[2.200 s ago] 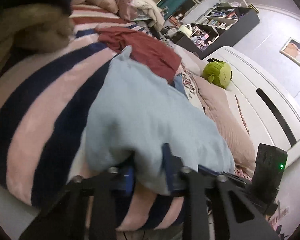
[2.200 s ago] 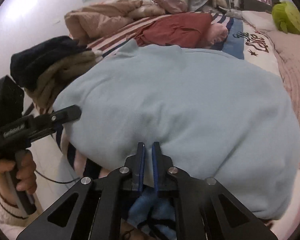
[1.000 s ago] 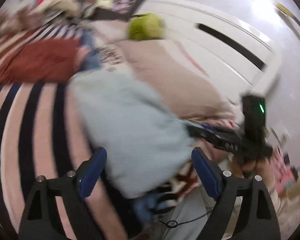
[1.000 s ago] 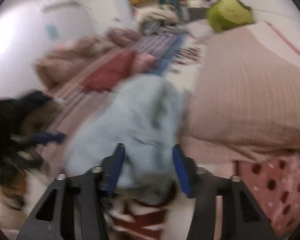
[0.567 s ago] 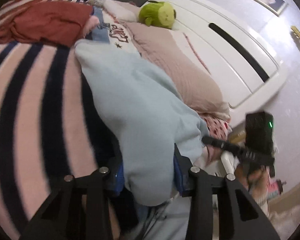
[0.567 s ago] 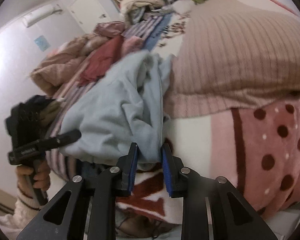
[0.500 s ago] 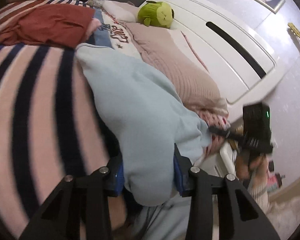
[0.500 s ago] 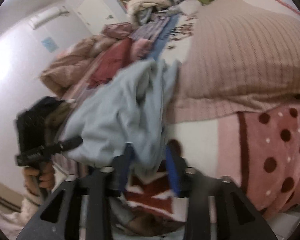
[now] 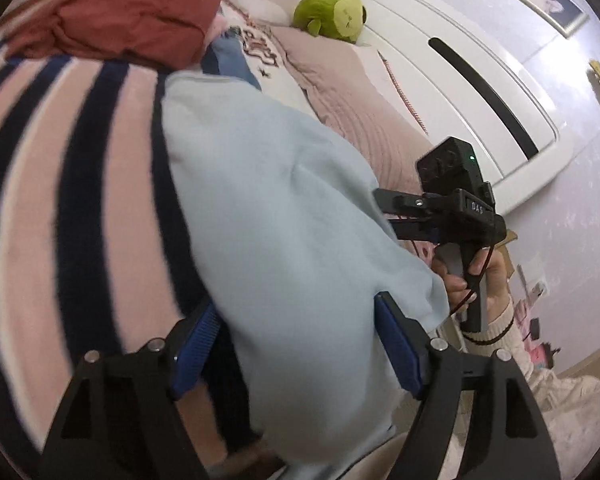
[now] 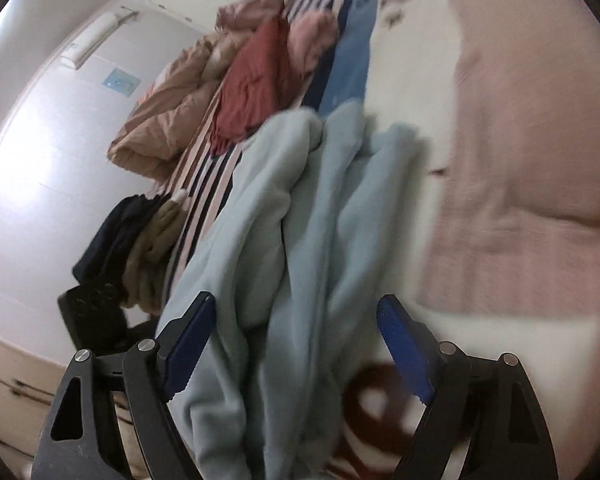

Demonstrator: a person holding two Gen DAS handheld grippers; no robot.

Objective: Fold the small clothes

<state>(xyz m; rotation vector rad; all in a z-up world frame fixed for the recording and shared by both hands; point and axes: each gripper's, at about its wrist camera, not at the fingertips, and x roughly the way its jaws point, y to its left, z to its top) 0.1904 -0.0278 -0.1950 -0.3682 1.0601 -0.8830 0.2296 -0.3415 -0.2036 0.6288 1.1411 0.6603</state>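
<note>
A light blue garment [image 9: 284, 216] lies folded lengthwise on the striped bedspread [image 9: 60, 152], its near end hanging over the bed edge. My left gripper [image 9: 296, 344] is open, its blue pads either side of the garment's near end. In the right wrist view the same garment [image 10: 300, 220] lies bunched in long folds. My right gripper [image 10: 296, 344] is open over its near end. The right gripper also shows in the left wrist view [image 9: 452, 216], held in a hand beside the garment.
A red garment [image 9: 128, 20] and a green plush toy [image 9: 332, 10] lie further up the bed. A pink ribbed pillow [image 10: 520, 160] sits right of the garment. Dark and tan folded clothes [image 10: 140, 232] and a tan duvet [image 10: 180, 92] lie at the left.
Both grippers were shut on the blue garment half a second ago and have opened, letting it go. The right gripper has swung to look further up the bed.
</note>
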